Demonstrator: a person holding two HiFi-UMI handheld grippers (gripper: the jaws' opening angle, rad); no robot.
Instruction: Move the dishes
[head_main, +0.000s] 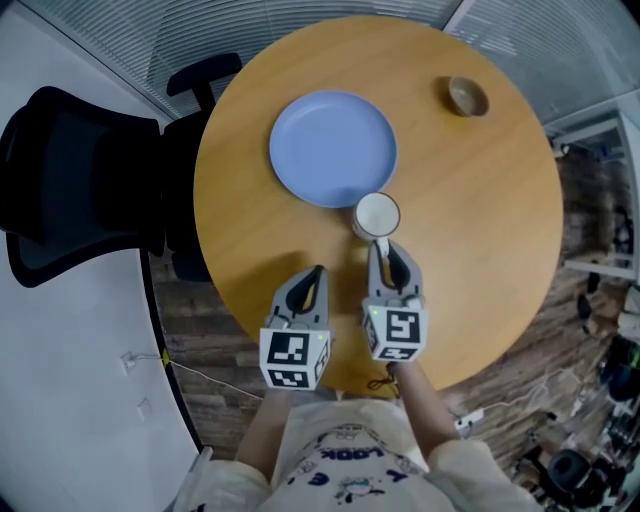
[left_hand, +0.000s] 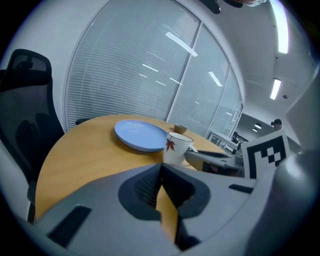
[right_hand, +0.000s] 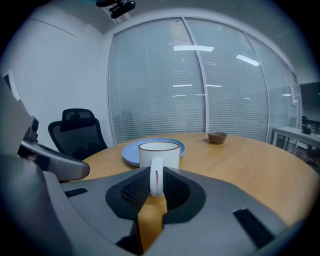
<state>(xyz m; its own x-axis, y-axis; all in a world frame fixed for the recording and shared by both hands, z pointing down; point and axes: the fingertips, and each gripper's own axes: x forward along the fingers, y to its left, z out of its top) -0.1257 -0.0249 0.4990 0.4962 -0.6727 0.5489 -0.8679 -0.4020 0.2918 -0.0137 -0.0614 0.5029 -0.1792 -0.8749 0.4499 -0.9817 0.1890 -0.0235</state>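
Observation:
A white mug (head_main: 377, 213) (right_hand: 159, 152) with a red leaf print (left_hand: 176, 147) stands on the round wooden table (head_main: 480, 220), just in front of a blue plate (head_main: 333, 148) (left_hand: 140, 135) (right_hand: 130, 151). My right gripper (head_main: 381, 245) (right_hand: 156, 176) is shut on the mug's handle, which stands upright between its pads. The left gripper (head_main: 319, 270) (left_hand: 161, 167) hovers low over the table to the left of the mug, shut and holding nothing. A small brown bowl (head_main: 467, 96) (right_hand: 217, 137) sits at the table's far right.
A black office chair (head_main: 80, 180) (left_hand: 25, 110) (right_hand: 77, 132) stands at the table's left side. Glass walls with blinds run behind the table. The near table edge lies right under both grippers.

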